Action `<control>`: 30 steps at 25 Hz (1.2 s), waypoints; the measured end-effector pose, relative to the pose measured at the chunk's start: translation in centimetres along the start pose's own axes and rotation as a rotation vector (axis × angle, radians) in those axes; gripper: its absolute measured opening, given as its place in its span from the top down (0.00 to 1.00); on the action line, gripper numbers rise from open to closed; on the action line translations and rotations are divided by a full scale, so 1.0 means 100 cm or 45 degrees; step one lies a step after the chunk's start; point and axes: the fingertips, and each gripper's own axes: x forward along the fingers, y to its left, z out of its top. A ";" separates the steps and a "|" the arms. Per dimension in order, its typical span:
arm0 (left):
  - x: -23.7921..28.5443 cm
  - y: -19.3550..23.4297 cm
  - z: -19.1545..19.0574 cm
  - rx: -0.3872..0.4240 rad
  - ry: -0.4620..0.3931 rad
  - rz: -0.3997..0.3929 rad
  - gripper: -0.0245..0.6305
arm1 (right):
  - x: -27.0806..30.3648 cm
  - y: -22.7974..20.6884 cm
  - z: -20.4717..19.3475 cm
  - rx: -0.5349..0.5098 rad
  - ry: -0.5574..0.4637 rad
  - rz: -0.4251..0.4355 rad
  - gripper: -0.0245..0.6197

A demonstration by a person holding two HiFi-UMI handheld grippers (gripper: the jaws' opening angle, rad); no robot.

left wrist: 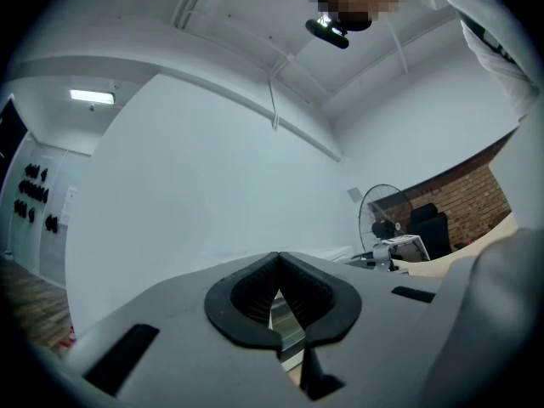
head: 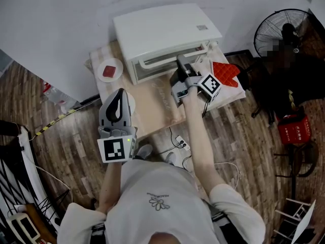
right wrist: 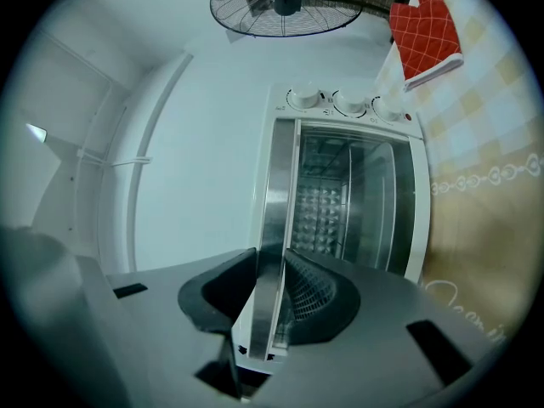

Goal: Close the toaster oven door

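Observation:
The white toaster oven (head: 162,32) stands at the back of a small table (head: 157,105). Its glass door (right wrist: 348,202) stands nearly upright against the oven front. My right gripper (head: 181,64) reaches to the door's metal handle (head: 165,61). In the right gripper view the handle bar (right wrist: 274,219) runs between the two pads, and my right gripper (right wrist: 270,287) is shut on it. My left gripper (head: 118,98) hangs over the table's front left corner, well away from the oven. In its own view my left gripper (left wrist: 277,266) is shut with nothing in it.
A red oven mitt (head: 225,72) lies on the table right of the oven. A small plate with a red item (head: 109,70) sits at its left. A standing fan (head: 277,32) is at the far right. A power strip (head: 181,144) and cables lie on the wooden floor.

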 end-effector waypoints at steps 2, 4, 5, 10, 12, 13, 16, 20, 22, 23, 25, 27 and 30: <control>0.000 -0.003 0.000 0.019 0.000 -0.014 0.94 | -0.002 0.001 -0.001 -0.008 -0.001 0.007 0.82; 0.002 -0.005 -0.001 0.028 0.001 -0.027 0.94 | -0.006 0.000 -0.003 -0.001 0.002 0.010 0.82; 0.003 -0.006 -0.001 0.029 0.001 -0.033 0.94 | -0.009 0.000 -0.005 0.000 0.004 0.009 0.81; 0.005 -0.013 0.002 0.007 -0.017 -0.050 0.94 | -0.026 0.004 -0.003 -0.083 0.008 -0.015 0.81; 0.004 -0.018 0.003 -0.002 -0.018 -0.060 0.94 | -0.033 0.012 0.000 -0.126 0.006 -0.009 0.81; 0.003 -0.020 0.003 0.003 -0.019 -0.068 0.94 | -0.038 0.017 0.000 -0.162 0.006 -0.009 0.81; 0.002 -0.027 0.007 -0.013 -0.028 -0.083 0.94 | -0.052 0.035 0.003 -0.343 0.008 -0.038 0.81; 0.003 -0.038 0.006 -0.006 -0.035 -0.116 0.94 | -0.073 0.063 0.007 -0.716 -0.005 -0.134 0.82; 0.002 -0.040 0.007 0.000 -0.038 -0.130 0.94 | -0.087 0.074 0.005 -0.935 -0.023 -0.198 0.85; 0.002 -0.041 0.007 0.006 -0.041 -0.137 0.94 | -0.093 0.079 0.004 -1.045 -0.036 -0.229 0.86; 0.002 -0.042 0.007 0.004 -0.044 -0.145 0.94 | -0.107 0.090 0.001 -1.259 -0.064 -0.285 0.87; 0.003 -0.044 0.007 0.001 -0.049 -0.151 0.94 | -0.120 0.098 -0.004 -1.448 -0.087 -0.334 0.89; 0.005 -0.049 0.008 0.001 -0.056 -0.164 0.94 | -0.138 0.106 -0.012 -1.670 -0.114 -0.398 0.91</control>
